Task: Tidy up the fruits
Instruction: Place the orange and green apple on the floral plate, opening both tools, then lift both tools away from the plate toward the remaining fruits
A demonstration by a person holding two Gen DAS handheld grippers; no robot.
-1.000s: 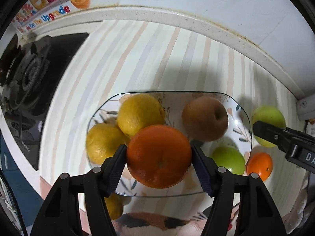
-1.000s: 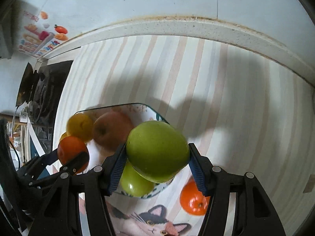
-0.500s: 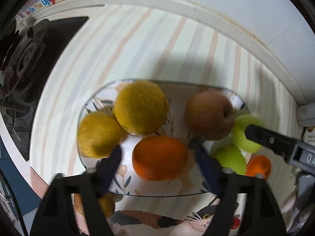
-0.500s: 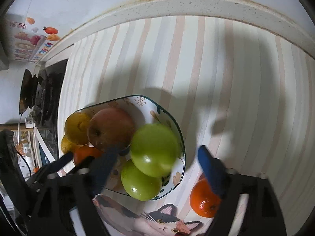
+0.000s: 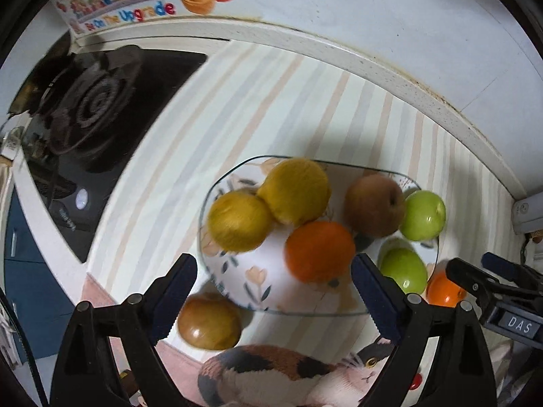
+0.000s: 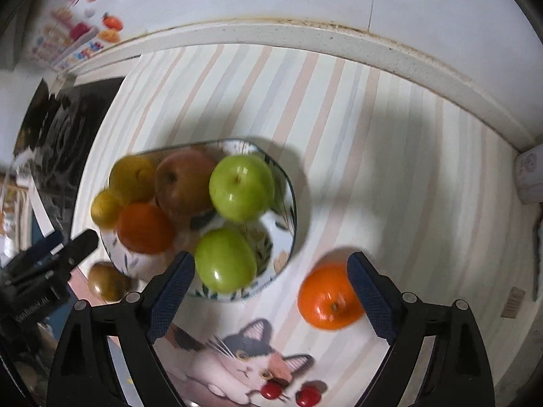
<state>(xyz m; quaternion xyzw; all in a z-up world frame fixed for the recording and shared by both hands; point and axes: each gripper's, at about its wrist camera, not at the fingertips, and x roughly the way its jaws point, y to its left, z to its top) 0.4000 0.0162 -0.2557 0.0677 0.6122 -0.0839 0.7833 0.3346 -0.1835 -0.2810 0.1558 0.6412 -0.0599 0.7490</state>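
Fruits, eight pieces, on a striped table [image 5: 271, 101].

Plate [image 5: 234, 281]: white, floral print, dark rim; sits at the middle of the table. Holds six pieces:
- two yellow citrus [image 5: 295, 191], dull skinned, touching, at the plate's 10 o'clock side;
- one russet-brown apple [image 5: 371, 205] at 1 o'clock, stem pit facing right;
- one orange [image 5: 319, 251], bright and smooth, at the centre, just beside the brown apple;
- two green apples: one [image 6: 241, 186] glossy, stem up, at the plate's 3 o'clock edge against the brown apple; the other [image 6: 224, 259] at 5 o'clock, near the rim.

Off the plate, on the table:
- one brownish-yellow glossy fruit [image 5: 210, 320], at 7 o'clock of the plate, just beside its rim;
- one second orange [image 6: 331, 300], at 4 o'clock of the plate, apart from it, beside a cat picture [image 6: 244, 363].

Left hand-held gripper [image 5: 271, 291]: jaws spread wide, having just been opening; nothing between the blue pads; above the plate's near rim.

Right hand-held gripper [image 6: 271, 291]: jaws spread wide, likewise just opened, nothing pinched; the loose orange lies below the right pad.
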